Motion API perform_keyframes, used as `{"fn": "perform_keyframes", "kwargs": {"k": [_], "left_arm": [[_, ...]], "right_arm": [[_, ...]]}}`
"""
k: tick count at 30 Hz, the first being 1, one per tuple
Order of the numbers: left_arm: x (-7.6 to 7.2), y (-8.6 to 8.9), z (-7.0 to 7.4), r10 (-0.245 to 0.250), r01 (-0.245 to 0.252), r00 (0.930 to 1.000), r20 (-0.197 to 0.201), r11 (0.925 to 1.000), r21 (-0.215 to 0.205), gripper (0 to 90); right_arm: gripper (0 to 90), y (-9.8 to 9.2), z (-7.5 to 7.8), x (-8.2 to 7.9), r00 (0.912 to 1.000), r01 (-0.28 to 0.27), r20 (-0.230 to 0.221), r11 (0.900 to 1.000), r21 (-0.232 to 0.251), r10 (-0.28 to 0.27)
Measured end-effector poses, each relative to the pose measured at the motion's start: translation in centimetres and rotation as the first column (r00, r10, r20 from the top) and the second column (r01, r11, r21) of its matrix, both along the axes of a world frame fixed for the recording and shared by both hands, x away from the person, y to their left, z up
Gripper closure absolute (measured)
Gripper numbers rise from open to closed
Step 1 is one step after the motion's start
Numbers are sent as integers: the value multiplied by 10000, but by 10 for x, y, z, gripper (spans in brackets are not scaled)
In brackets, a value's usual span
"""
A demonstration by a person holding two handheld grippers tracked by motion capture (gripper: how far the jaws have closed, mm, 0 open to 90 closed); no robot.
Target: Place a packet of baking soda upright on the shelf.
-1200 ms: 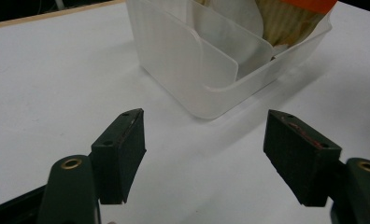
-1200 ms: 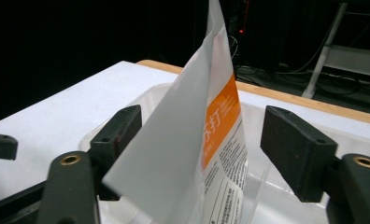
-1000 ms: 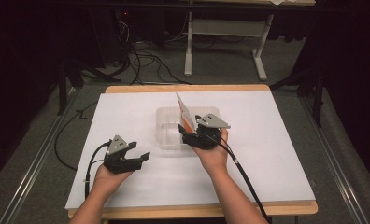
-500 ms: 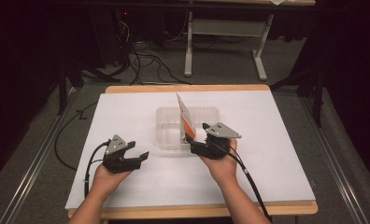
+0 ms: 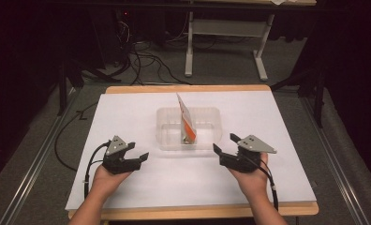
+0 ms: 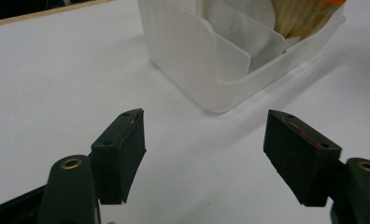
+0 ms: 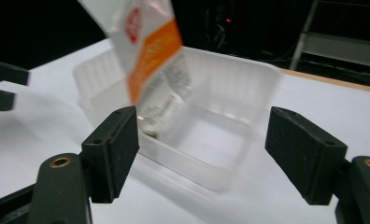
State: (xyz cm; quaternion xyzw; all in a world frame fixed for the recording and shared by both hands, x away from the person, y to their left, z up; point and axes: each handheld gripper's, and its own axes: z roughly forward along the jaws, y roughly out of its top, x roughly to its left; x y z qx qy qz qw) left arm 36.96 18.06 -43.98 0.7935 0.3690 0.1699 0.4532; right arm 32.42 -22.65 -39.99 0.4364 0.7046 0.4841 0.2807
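While my left tongs (image 5: 136, 155) and right tongs (image 5: 225, 149) rest spread wide and empty on the white table (image 5: 127, 117), a white and orange packet (image 5: 185, 118) stands tilted inside the clear plastic tub (image 5: 167, 126) between and beyond them.

No words or numbers can be read. The only printed thing is the packet (image 7: 148, 51) standing in the clear plastic tub (image 7: 248, 84). On the packet, seen from the right gripper view, a small red oval logo sits near the top, above an orange band, and below the band lie fine dark lines of print; all are too blurred to make out. From the high view the packet (image 5: 186, 119) shows just white and orange, its print too small.
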Motion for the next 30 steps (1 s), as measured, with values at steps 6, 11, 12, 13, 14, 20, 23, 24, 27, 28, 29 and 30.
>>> {"fn": "perform_keyframes", "kwargs": {"k": [6, 11, 12, 13, 14, 20, 23, 24, 27, 28, 29, 30], "left_arm": [[0, 0, -1, 30, -30, 10000, -23, 9999, 109, 298], [0, -3, -4, -35, 38, 10000, -85, 9996, 281, 297], [1, -4, -4, -37, 39, 10000, -84, 9996, 277, 298], [1, -5, -5, -63, 67, 9999, -107, 9995, 311, 298], [1, -6, -5, -61, 65, 9999, -102, 9994, 347, 297], [0, -9, -6, -89, 96, 9998, -152, 9988, 486, 297], [0, -9, -6, -105, 112, 9998, -146, 9987, 488, 297], [0, -9, -6, -93, 100, 9998, -146, 9989, 458, 296], [1, -7, -6, -94, 99, 9999, -131, 9992, 387, 296], [1, -7, -5, -100, 105, 9999, -125, 9992, 379, 296], [1, -6, -5, -87, 90, 9999, -95, 9994, 341, 296], [1, -5, -4, -82, 84, 9999, -85, 9995, 300, 296]], "right_arm": [[269, -52, -1, -13, 9949, 1003, -105, 9948, -182, -1005], [281, -101, -12, -33, 9822, 1873, -116, 9822, -128, -1875], [280, -108, -14, -34, 9776, 2089, -250, 9779, -95, -2091], [281, -113, -15, -35, 9748, 2210, -317, 9753, -21, -2210], [285, -118, -17, -35, 9706, 2380, -352, 9713, -7, -2379], [291, -114, -37, -21, 9689, 2150, -1206, 9764, -225, -2161], [291, -104, -36, -19, 9765, 1853, -1037, 9816, -458, -1892], [291, -102, -36, -18, 9782, 1778, -1007, 9830, -465, -1817], [291, -98, -37, -19, 9787, 1671, -1106, 9841, -600, -1729], [291, -97, -38, -19, 9787, 1657, -1120, 9841, -644, -1721], [292, -97, -38, -19, 9785, 1660, -1127, 9839, -664, -1726], [292, -97, -38, -19, 9782, 1672, -1139, 9838, -647, -1738]]}}
